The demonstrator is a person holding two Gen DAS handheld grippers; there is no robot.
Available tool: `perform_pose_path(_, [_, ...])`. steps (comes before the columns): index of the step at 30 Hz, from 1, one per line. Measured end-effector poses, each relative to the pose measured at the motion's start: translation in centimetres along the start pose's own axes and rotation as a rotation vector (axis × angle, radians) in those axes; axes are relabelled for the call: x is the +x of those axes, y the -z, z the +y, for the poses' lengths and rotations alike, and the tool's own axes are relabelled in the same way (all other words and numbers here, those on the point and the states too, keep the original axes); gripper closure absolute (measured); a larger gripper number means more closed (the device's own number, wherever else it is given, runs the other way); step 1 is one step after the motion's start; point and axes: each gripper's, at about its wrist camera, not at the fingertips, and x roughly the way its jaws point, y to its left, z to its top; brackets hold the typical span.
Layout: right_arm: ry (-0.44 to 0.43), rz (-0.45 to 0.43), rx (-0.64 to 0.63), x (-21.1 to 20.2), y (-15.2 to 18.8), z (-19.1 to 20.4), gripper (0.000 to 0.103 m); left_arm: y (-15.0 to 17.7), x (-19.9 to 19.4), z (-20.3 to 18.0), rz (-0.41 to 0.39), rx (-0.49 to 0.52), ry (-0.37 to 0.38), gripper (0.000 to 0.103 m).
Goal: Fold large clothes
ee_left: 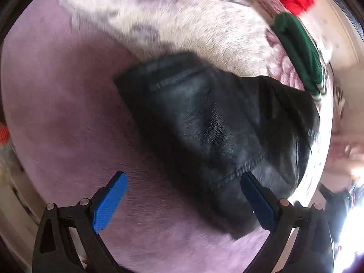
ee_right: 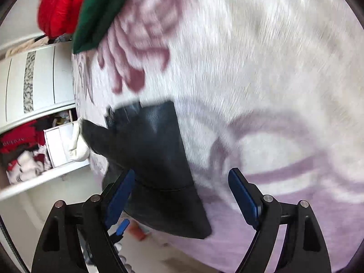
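A black leather garment (ee_left: 204, 122) lies folded on a bed covered by a plush blanket (ee_left: 56, 113), mauve along its near part and white with pink flower prints farther back. In the left wrist view the garment sits on the mauve part, its far end reaching onto the white, with a ribbed hem at that end and a stitched seam across its near end. In the right wrist view the same garment (ee_right: 154, 159) lies at the bed's left edge, one part overhanging that edge. The left gripper (ee_left: 183, 195) hovers above the blanket with its jaws spread wide and nothing between them; its right blue pad (ee_left: 257, 202) stands over the garment's near seam, though whether it touches the leather is hard to tell through the blur. The right gripper (ee_right: 179, 202) also has its jaws apart and empty, the garment's near corner lying below the gap. At the far corner of the bed lie a green garment (ee_right: 97, 16) and a red garment (ee_right: 59, 6), touching each other. Beside the bed stands a white wardrobe (ee_right: 43, 79) with open shelves of clothes.
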Motion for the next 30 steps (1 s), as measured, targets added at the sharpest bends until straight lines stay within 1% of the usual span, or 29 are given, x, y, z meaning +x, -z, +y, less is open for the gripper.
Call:
perform_pose_path(1, [-0.035,0.007,-0.034,-1.0,-0.7,0.8,0.017,-0.2,0.8,0.5,-0.001,-0.063,0.038,0.002])
perform_pose_path(2, [-0.065,0.035,-0.085,-1.2,-1.3,3.2,0.018,-0.4,1.4,1.1,-0.004,-0.130,0.070,0.002])
perform_pose_path(3, [-0.090,0.056,-0.125,-1.1,-1.4,4.4,0.020,-0.4,1.5,1.3,-0.012,-0.170,0.091,0.011])
perform_pose_path(4, [-0.130,0.088,-0.167,-0.2,-1.8,6.1,0.027,-0.6,1.7,1.9,-0.029,-0.216,0.113,0.040])
perform_pose_path(5, [-0.170,0.141,-0.199,1.3,-2.3,8.1,0.036,-0.7,2.0,2.2,-0.033,-0.238,0.132,0.051])
perform_pose_path(6, [-0.196,0.215,-0.219,3.4,-2.9,9.8,0.038,-0.8,2.2,2.5,-0.026,-0.251,0.145,0.054])
perform_pose_path(7, [-0.189,0.236,-0.232,4.1,-2.2,11.5,0.048,-0.8,2.1,2.5,-0.032,-0.248,0.142,0.054])
perform_pose_path(8, [-0.163,0.268,-0.266,6.1,-2.8,12.7,0.052,-0.8,2.1,2.5,-0.036,-0.237,0.139,0.054])
perform_pose_path(9, [-0.136,0.280,-0.290,7.2,-2.8,13.1,0.054,-0.6,2.2,2.6,-0.036,-0.227,0.132,0.054])
perform_pose_path(10, [-0.041,0.259,-0.316,9.1,-3.6,13.6,0.054,-0.6,2.3,2.7,-0.036,-0.226,0.129,0.052])
perform_pose_path(11, [0.016,0.257,-0.335,10.5,-3.9,13.6,0.056,-0.4,2.4,2.9,-0.033,-0.230,0.131,0.051])
perform_pose_path(12, [0.076,0.260,-0.338,12.0,-4.1,13.3,0.059,-0.4,2.6,3.4,-0.029,-0.236,0.141,0.051])
perform_pose_path(13, [0.124,0.270,-0.343,13.3,-4.7,13.3,0.068,-0.4,2.7,4.0,-0.022,-0.247,0.148,0.049])
perform_pose_path(14, [0.137,0.274,-0.349,13.9,-5.3,13.3,0.069,-0.5,2.7,4.5,-0.017,-0.257,0.164,0.049])
perform_pose_path(15, [0.151,0.277,-0.346,14.3,-5.2,13.6,0.069,-0.6,2.8,4.6,-0.011,-0.261,0.174,0.049])
perform_pose_path(16, [0.171,0.287,-0.339,13.8,-5.2,13.9,0.069,-0.6,2.8,4.6,-0.004,-0.258,0.174,0.049])
perform_pose_path(18, [0.178,0.289,-0.361,12.6,-4.4,15.6,0.067,-0.6,2.3,4.1,-0.002,-0.236,0.163,0.050])
perform_pose_path(19, [0.152,0.285,-0.401,10.9,-3.5,16.6,0.066,-0.5,1.8,3.8,-0.004,-0.214,0.160,0.050])
perform_pose_path(20, [0.085,0.298,-0.444,9.7,-2.5,17.4,0.065,-0.4,1.4,3.5,-0.006,-0.200,0.160,0.050])
perform_pose_path(21, [0.041,0.335,-0.458,9.3,-2.0,17.6,0.064,-0.2,1.0,3.4,-0.008,-0.187,0.157,0.050])
perform_pose_path(22, [0.008,0.425,-0.452,9.8,-1.1,17.0,0.063,0.2,0.4,3.3,-0.014,-0.176,0.148,0.050])
perform_pose_path(23, [0.024,0.455,-0.446,10.3,-0.7,16.3,0.063,0.5,0.0,3.2,-0.020,-0.169,0.136,0.050])
perform_pose_path(24, [0.106,0.417,-0.452,10.8,-0.8,15.1,0.063,0.7,-0.2,3.2,-0.024,-0.165,0.135,0.050])
perform_pose_path(25, [0.142,0.391,-0.446,11.3,-1.2,14.3,0.076,0.9,-0.4,3.3,-0.027,-0.163,0.134,0.050])
perform_pose_path(26, [0.197,0.336,-0.429,11.2,-2.2,13.8,0.103,1.1,-0.7,3.4,-0.028,-0.163,0.129,0.050])
perform_pose_path(27, [0.209,0.286,-0.418,10.6,-2.7,13.5,0.103,1.2,-0.9,3.8,-0.028,-0.164,0.130,0.050])
perform_pose_path(28, [0.202,0.150,-0.421,8.1,-3.2,14.3,0.103,1.5,-1.5,4.2,-0.031,-0.166,0.128,0.050])
perform_pose_path(30, [0.226,0.029,-0.468,5.5,-3.1,15.9,0.103,1.5,-2.3,4.9,-0.049,-0.163,0.110,0.050])
